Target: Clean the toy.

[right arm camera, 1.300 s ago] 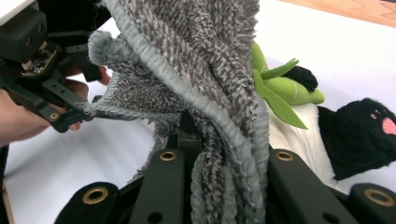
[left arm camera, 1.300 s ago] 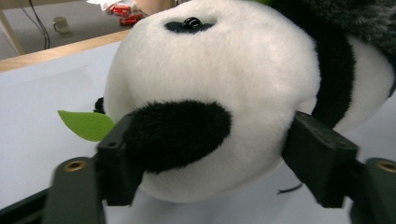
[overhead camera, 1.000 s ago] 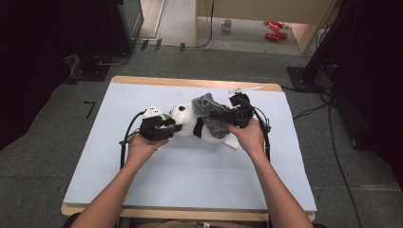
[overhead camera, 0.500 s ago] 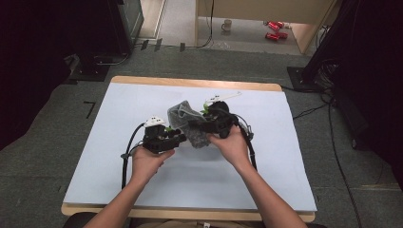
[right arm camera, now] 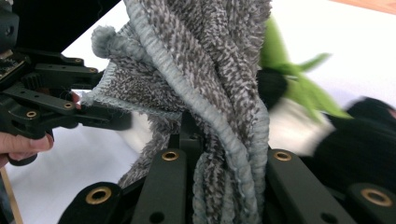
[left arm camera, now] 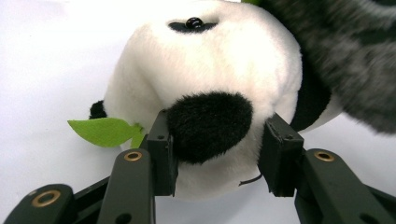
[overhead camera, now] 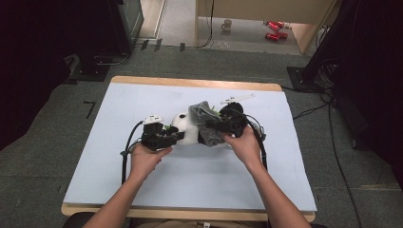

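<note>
Plush panda lies crosswise, head toward left gripper.

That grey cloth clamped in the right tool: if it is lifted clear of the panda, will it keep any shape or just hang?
The grey cloth will probably hang limp: it already bunches into loose folds above the right tool. Its fuzzy pile suggests it is light and unlikely to slip. It drapes against the plush panda, so it may drag on the fur.

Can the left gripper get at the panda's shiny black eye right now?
Probably not without letting go. The left gripper is clamped on the toy panda around its black ear, and the eye sits well beyond the jaws, uncovered by the grey cloth.
</note>
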The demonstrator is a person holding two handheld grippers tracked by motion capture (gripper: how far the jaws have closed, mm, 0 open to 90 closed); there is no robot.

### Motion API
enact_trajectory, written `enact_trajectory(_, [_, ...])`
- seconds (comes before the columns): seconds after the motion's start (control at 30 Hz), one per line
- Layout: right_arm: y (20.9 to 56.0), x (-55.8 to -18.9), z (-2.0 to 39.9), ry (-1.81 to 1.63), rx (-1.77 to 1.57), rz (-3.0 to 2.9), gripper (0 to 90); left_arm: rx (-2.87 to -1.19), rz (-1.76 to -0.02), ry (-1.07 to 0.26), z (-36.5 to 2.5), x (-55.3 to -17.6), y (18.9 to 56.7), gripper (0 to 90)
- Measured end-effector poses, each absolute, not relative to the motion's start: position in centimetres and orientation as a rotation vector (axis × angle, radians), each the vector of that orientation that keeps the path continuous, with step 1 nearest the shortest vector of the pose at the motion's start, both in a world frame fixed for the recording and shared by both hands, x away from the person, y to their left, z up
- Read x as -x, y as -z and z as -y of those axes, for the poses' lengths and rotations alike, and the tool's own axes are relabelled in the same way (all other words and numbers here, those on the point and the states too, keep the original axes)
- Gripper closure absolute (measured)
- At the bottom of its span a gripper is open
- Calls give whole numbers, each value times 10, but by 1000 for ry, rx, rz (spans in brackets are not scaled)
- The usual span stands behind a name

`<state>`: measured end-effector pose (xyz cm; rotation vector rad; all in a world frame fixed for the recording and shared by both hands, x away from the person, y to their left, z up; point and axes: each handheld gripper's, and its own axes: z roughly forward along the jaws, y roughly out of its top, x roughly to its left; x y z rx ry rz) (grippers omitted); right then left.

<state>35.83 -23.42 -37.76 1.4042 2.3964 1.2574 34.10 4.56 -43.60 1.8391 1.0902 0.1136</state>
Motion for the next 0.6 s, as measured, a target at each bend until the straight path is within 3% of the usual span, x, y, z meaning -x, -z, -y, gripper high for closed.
enact_trajectory(0.3, [377,-355,262,-1267,-1474,-2347,781,-1862,-1027,-138,-44,-340,436,536])
enact_trajectory(0.6, [379,-358,266,-1291,-1487,-2332,780,-1874,-849,-227,-53,-337,437,336])
